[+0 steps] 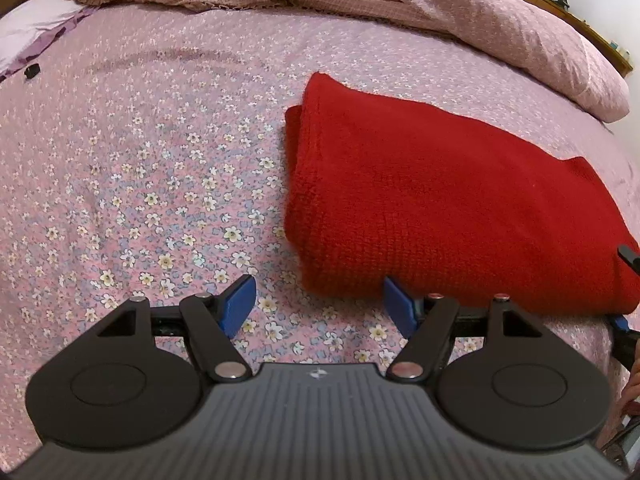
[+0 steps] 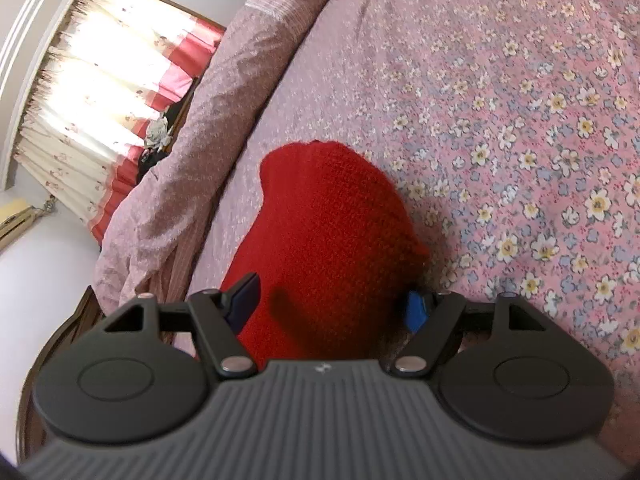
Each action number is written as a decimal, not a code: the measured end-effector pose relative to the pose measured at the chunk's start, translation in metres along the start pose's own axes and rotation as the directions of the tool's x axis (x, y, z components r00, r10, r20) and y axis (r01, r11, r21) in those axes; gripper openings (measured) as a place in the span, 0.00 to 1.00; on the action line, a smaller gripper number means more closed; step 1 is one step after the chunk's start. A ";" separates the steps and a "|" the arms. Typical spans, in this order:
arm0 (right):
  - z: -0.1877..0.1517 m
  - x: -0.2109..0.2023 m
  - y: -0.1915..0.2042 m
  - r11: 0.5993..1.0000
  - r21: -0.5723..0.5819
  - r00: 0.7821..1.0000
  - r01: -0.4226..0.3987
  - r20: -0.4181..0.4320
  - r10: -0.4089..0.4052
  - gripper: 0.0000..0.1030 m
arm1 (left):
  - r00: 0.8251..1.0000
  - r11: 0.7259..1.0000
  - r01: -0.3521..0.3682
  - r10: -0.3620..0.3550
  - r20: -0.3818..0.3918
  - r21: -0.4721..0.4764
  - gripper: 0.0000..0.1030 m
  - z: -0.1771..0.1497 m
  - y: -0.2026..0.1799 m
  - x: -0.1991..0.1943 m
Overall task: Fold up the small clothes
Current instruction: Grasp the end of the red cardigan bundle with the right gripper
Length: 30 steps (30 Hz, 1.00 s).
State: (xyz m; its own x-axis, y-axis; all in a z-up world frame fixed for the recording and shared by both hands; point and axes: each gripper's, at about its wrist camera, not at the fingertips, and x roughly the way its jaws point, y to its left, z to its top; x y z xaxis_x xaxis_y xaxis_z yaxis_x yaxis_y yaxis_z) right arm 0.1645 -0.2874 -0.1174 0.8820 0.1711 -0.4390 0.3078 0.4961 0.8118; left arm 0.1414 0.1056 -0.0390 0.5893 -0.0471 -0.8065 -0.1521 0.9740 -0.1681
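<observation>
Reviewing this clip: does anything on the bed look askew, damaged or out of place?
Nothing stands out. The red knit garment lies folded flat on the floral bedsheet, edges fairly even, no damage visible. The pink quilt is bunched along the far side, which looks ordinary. A small dark object near the sheet's edge is too small to identify.

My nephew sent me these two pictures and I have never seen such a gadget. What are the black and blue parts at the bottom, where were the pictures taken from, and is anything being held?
Those are two hand-held grippers, each with a camera looking along its two blue-padded fingers. One picture comes from the left gripper, the other from the right gripper. Both look down at a bed with a flowered sheet, a rumpled quilt at its far edge, and a folded red knit. The left gripper is open over the sheet, one finger at the knit's near edge. The right gripper's fingers straddle the knit, seemingly without squeezing it.
</observation>
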 end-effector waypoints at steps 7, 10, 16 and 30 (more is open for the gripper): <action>-0.003 0.010 0.008 1.000 0.012 0.999 0.000 0.034 0.000 0.73 | 1.000 1.000 -0.003 0.003 -0.014 -0.012 0.73 0.002 0.003 0.009; 0.003 0.016 0.008 0.996 0.086 0.999 -0.033 0.026 0.031 0.72 | 1.000 1.000 -0.003 0.003 -0.021 -0.019 0.73 0.004 0.004 0.011; 0.008 0.028 0.006 0.998 0.053 0.999 -0.037 0.005 0.037 0.69 | 0.999 1.000 -0.015 0.014 -0.031 -0.023 0.74 0.007 0.003 0.017; 0.009 0.028 -0.001 0.988 0.133 0.997 -0.073 0.046 0.068 0.69 | 0.999 0.999 -0.030 0.030 -0.038 -0.017 0.75 0.006 0.002 0.018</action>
State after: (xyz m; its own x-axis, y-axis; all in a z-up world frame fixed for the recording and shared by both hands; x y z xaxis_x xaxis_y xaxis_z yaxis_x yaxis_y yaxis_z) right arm 0.1921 -0.2902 -0.1269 0.9164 0.1648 -0.3648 0.2870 0.3648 0.8857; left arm 0.1569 0.1079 -0.0501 0.5539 -0.0266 -0.8321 -0.1835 0.9710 -0.1532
